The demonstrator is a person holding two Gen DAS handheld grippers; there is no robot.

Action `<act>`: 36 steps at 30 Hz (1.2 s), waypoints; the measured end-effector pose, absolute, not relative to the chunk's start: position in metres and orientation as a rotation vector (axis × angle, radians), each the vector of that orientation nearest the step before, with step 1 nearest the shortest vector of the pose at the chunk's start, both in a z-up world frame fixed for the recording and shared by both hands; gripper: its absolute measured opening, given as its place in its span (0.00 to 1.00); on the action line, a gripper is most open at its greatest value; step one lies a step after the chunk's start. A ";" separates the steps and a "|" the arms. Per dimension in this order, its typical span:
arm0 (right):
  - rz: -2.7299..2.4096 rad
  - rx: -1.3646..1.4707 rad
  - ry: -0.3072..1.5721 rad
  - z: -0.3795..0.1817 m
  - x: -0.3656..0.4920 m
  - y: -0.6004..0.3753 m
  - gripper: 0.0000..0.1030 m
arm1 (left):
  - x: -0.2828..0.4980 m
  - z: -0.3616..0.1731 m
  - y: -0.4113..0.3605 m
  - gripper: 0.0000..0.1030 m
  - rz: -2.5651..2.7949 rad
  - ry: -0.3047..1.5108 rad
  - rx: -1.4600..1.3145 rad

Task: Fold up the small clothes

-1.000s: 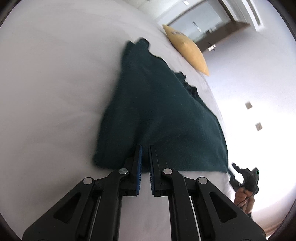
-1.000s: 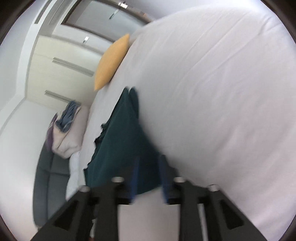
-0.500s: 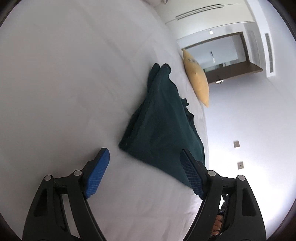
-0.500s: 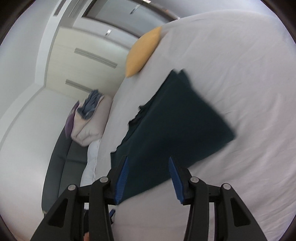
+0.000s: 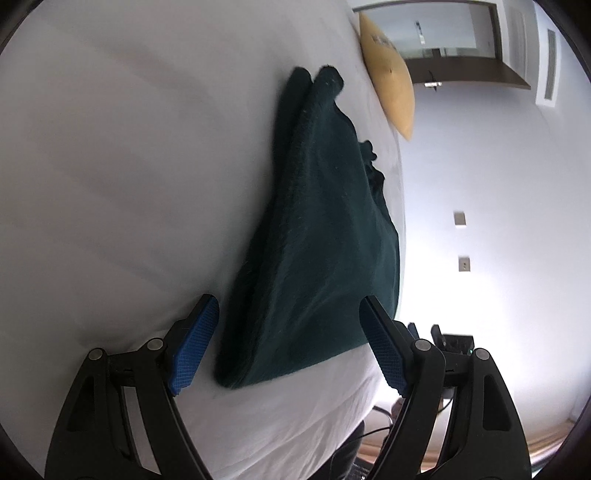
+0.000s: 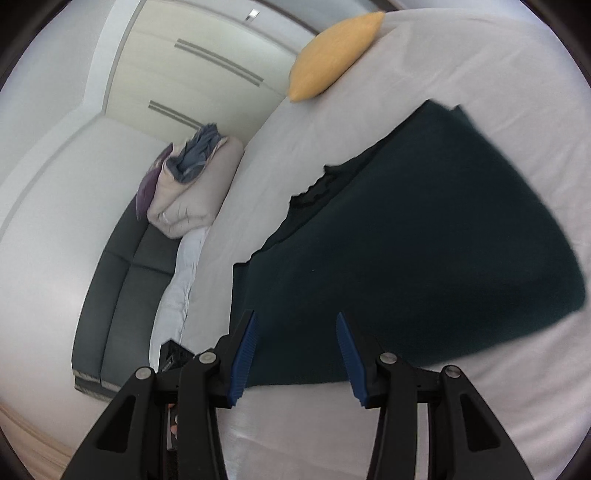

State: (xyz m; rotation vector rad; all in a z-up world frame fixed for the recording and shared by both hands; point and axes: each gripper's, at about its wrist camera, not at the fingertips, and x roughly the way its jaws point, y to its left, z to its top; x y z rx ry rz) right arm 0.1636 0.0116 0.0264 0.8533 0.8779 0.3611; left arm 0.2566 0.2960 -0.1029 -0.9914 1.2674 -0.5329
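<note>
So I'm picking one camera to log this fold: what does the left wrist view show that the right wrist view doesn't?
Only the left wrist view shows the left gripper, open, the wall plates, and the dark-framed doorway.

Only the right wrist view shows the right gripper, open, the dark sofa, the folded bedding piled on it, and the wardrobe doors.

Both show the dark green garment lying on the white bed, released, with the yellow pillow beyond it.

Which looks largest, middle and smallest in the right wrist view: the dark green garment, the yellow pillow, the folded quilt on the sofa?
1. dark green garment, by far the largest as seen.
2 and 3. folded quilt and yellow pillow look alike in size; both lie far from the camera, so their order is unsure.
</note>
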 end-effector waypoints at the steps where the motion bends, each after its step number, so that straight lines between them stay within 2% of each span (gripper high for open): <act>1: 0.375 0.843 0.887 0.025 0.170 0.018 0.47 | 0.261 -0.104 0.294 0.75 -0.543 1.276 -0.989; 7: 0.420 0.812 0.936 0.013 0.205 0.050 0.47 | 0.274 -0.103 0.280 0.73 -0.595 1.308 -0.928; 9: 0.433 0.805 0.955 0.008 0.215 0.060 0.47 | 0.279 -0.107 0.274 0.57 -0.598 1.316 -0.938; 11: 0.446 0.796 0.979 0.002 0.226 0.071 0.47 | 0.282 -0.114 0.272 0.33 -0.591 1.338 -0.947; 16: 0.460 0.759 1.020 -0.006 0.248 0.090 0.47 | 0.278 -0.120 0.276 0.25 -0.592 1.310 -0.982; 20: 0.461 0.736 1.050 -0.012 0.266 0.102 0.47 | 0.273 -0.114 0.282 0.09 -0.591 1.275 -1.003; 27: 0.445 0.761 1.094 -0.035 0.278 0.099 0.47 | 0.272 -0.062 0.266 0.07 -0.606 1.177 -0.951; 33: 0.511 0.809 1.089 -0.023 0.276 0.083 0.58 | 0.278 -0.003 0.214 0.07 -0.620 1.122 -0.769; 36: 0.554 0.856 1.077 -0.015 0.284 0.071 0.59 | 0.280 0.014 0.175 0.07 -0.618 1.113 -0.657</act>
